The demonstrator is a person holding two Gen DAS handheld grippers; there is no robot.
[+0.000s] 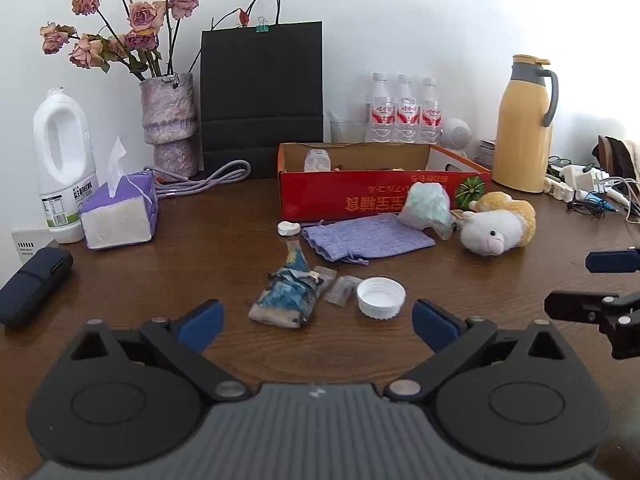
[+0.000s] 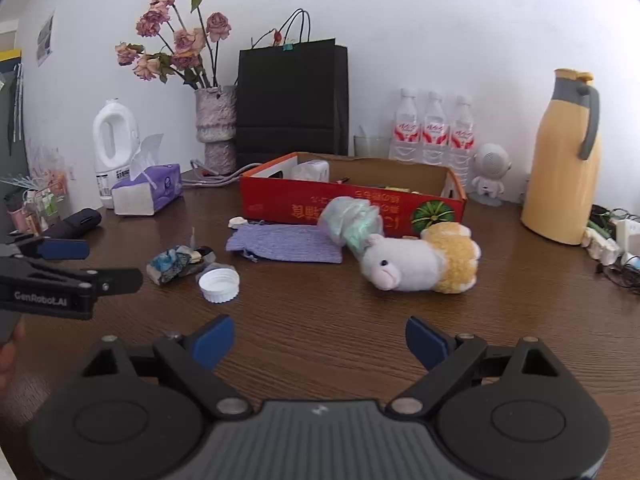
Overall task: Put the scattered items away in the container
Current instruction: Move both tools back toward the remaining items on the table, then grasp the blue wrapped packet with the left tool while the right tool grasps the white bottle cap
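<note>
The red cardboard box (image 1: 360,196) (image 2: 304,204) stands open at the back of the brown table. In front of it lie a purple pouch (image 1: 366,236), a pale green bundle (image 1: 426,204), a plush sheep (image 1: 498,228) (image 2: 420,260), a small white round case (image 1: 289,228), a crumpled blue packet (image 1: 286,294) (image 2: 172,262) and a white bottle cap (image 1: 381,296) (image 2: 219,280). My left gripper (image 1: 320,316) (image 2: 96,266) is open and empty, just short of the packet and cap. My right gripper (image 2: 320,336) (image 1: 592,284) is open and empty, some way short of the sheep.
A tissue pack (image 1: 120,216), a white jug (image 1: 64,168) and a dark case (image 1: 34,284) sit at the left. A vase, a black paper bag (image 1: 262,100) and water bottles (image 1: 404,110) line the wall. A yellow thermos (image 1: 524,128) and cables (image 1: 592,192) crowd the right.
</note>
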